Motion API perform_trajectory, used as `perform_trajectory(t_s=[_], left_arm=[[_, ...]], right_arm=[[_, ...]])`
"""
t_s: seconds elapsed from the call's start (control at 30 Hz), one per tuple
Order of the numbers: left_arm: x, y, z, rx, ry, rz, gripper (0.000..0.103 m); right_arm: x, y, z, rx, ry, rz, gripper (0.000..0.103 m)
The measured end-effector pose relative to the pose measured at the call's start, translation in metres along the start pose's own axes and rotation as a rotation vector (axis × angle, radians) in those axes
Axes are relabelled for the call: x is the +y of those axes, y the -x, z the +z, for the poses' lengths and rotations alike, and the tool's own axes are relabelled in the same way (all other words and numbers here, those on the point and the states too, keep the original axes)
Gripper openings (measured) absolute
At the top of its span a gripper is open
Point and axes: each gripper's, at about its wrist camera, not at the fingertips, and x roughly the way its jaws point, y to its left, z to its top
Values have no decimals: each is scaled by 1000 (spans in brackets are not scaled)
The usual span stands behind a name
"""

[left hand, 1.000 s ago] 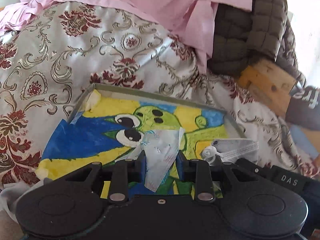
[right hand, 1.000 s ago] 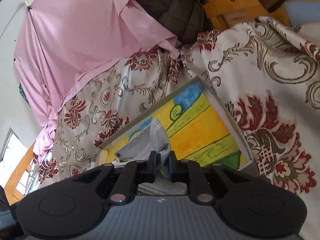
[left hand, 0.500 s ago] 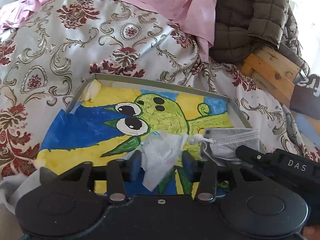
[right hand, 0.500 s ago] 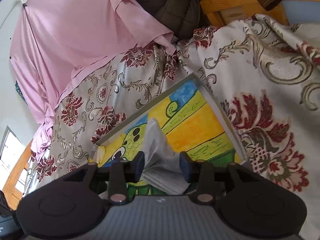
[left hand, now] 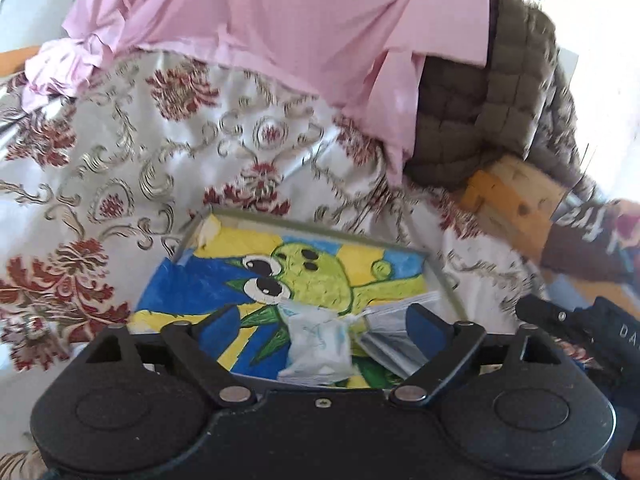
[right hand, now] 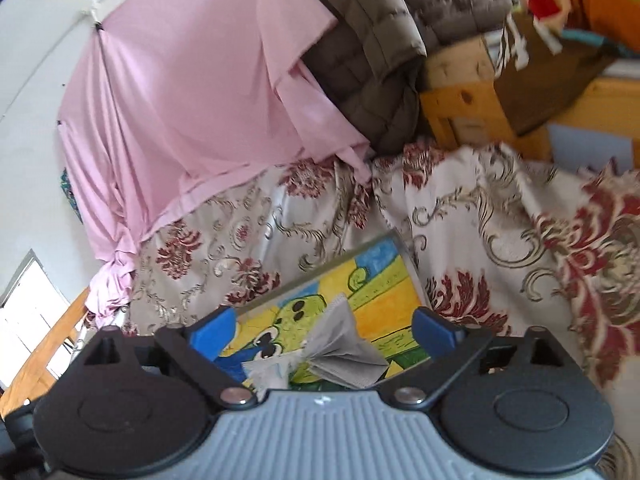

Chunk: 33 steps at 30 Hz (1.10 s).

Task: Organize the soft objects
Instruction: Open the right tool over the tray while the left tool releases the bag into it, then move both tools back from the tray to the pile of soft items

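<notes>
A painted canvas (left hand: 192, 284) with a green cartoon creature lies in a shallow frame on the bed. A crumpled white and blue face mask (left hand: 318, 350) rests on it. A grey pleated face mask (left hand: 394, 344) lies just to its right. My left gripper (left hand: 320, 326) hovers over the white mask, its jaws opening wide and touching nothing. In the right wrist view the grey mask (right hand: 340, 348) sits loose on the canvas (right hand: 384, 292) between the spread blue pads (right hand: 436, 332). The jaws of my right gripper (right hand: 324, 330) are opening. The white mask (right hand: 268, 372) lies to the left.
A floral cream and red bedspread (left hand: 140, 168) surrounds the canvas. Pink cloth (left hand: 280, 28) drapes behind it, beside a brown quilted jacket (left hand: 480, 120). A wooden bed frame (right hand: 460, 96) and a cardboard box (right hand: 540, 80) stand at the right.
Both grippers went from shut on their masks to wide open. The masks dropped onto the canvas. Both grippers pulled back and upward.
</notes>
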Motion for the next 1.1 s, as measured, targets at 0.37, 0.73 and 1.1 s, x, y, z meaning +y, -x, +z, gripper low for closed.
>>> perform_trajectory(t_s=[0.37,0.73,1.1], left_arm=[[-9,121,-1,-100,-61,-32,102],[5,207,-40,-165,-92,-12,102],[21,244,-83,-164,-192,-30,102]], right_arm=[[33,93,-19,-129,101,-94,103],[53,155,-83,-317,238,-117,103],[61,187,-140,-218,265,-89,103]])
